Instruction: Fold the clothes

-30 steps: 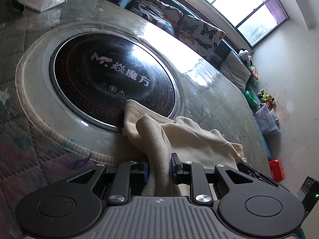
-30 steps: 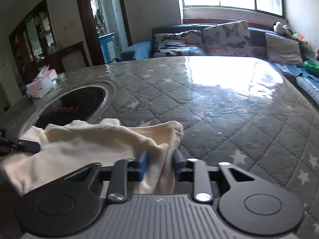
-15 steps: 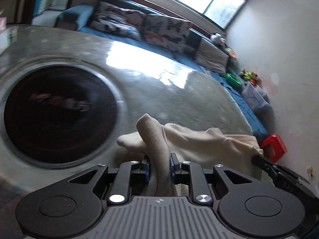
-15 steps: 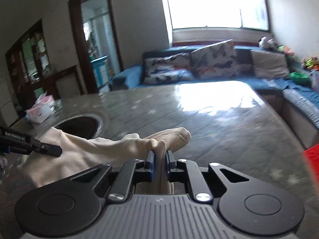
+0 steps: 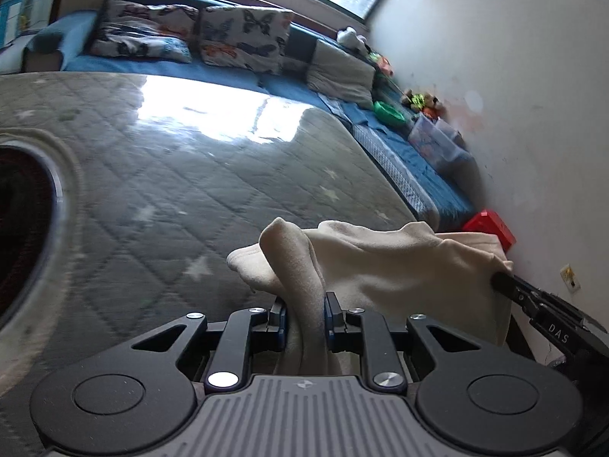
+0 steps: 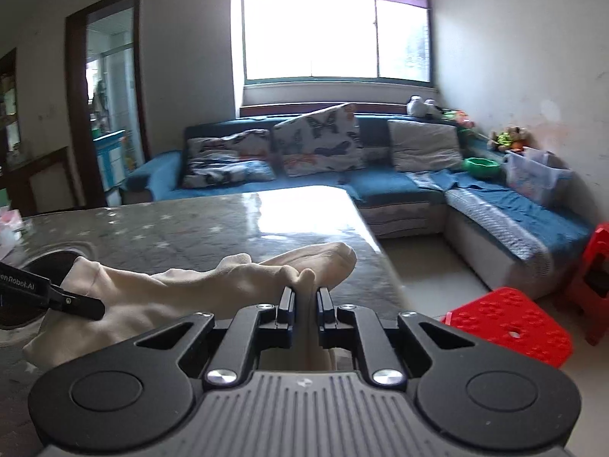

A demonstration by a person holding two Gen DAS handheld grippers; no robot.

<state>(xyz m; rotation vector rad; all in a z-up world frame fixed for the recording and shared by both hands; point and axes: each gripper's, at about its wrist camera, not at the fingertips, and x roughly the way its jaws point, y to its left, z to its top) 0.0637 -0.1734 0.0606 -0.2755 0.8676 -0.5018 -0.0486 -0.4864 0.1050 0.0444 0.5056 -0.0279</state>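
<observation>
A cream garment (image 5: 384, 262) hangs stretched between my two grippers above the grey quilted table (image 5: 171, 182). My left gripper (image 5: 304, 310) is shut on a bunched fold of it. My right gripper (image 6: 305, 301) is shut on the other end of the garment (image 6: 182, 289). In the left wrist view the right gripper's tip (image 5: 533, 301) shows at the cloth's right edge. In the right wrist view the left gripper's tip (image 6: 61, 299) shows at the cloth's left edge.
A round black cooktop (image 5: 19, 228) is set into the table at the left. A blue sofa (image 6: 380, 186) with butterfly cushions stands behind the table. Red stools (image 6: 510, 327) stand on the floor at the right, by the white wall.
Both grippers have lifted the garment off the table and swung toward the right. The cloth now hangs between them, and the cooktop has slid to the left edge of view.
</observation>
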